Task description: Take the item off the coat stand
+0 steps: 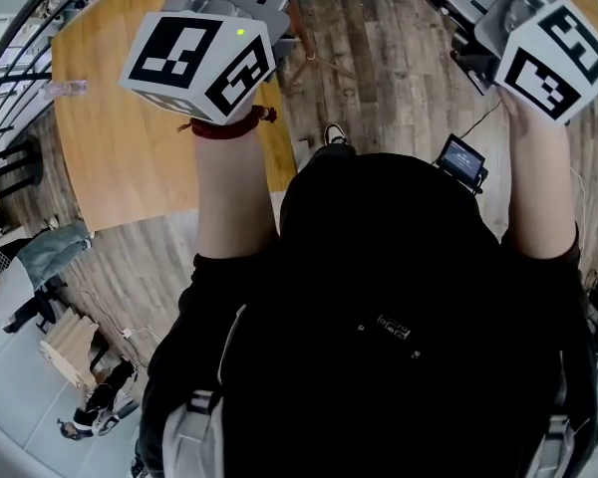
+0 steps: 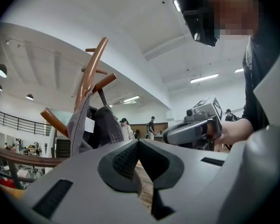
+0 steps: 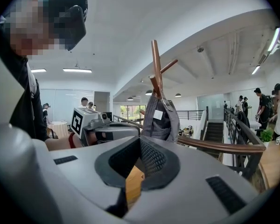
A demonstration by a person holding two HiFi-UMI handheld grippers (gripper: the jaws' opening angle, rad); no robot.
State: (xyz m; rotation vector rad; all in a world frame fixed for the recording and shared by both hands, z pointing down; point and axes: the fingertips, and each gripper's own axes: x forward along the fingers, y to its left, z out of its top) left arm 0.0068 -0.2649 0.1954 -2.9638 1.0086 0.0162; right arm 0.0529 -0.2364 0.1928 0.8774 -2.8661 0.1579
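Note:
The coat stand [image 2: 91, 66] is a brown wooden post with upturned pegs; it also rises at the middle of the right gripper view [image 3: 156, 62]. A grey cloth item [image 2: 97, 125] with a white tag hangs from its pegs [image 3: 159, 115]. My left gripper [image 2: 139, 164] is shut and empty, and points level at the stand, some way short of it. My right gripper [image 3: 140, 164] is likewise shut with nothing in it, the item ahead of it and beyond its reach. In the head view only the marker cubes [image 1: 194, 63] [image 1: 548, 53] show; the jaws are cut off at the top.
A wooden table [image 1: 120, 137] stands to the left on the plank floor. A small screen device [image 1: 461, 159] lies on the floor. A curved handrail [image 3: 224, 146] runs behind the stand, with stairs beyond. Several people stand far off.

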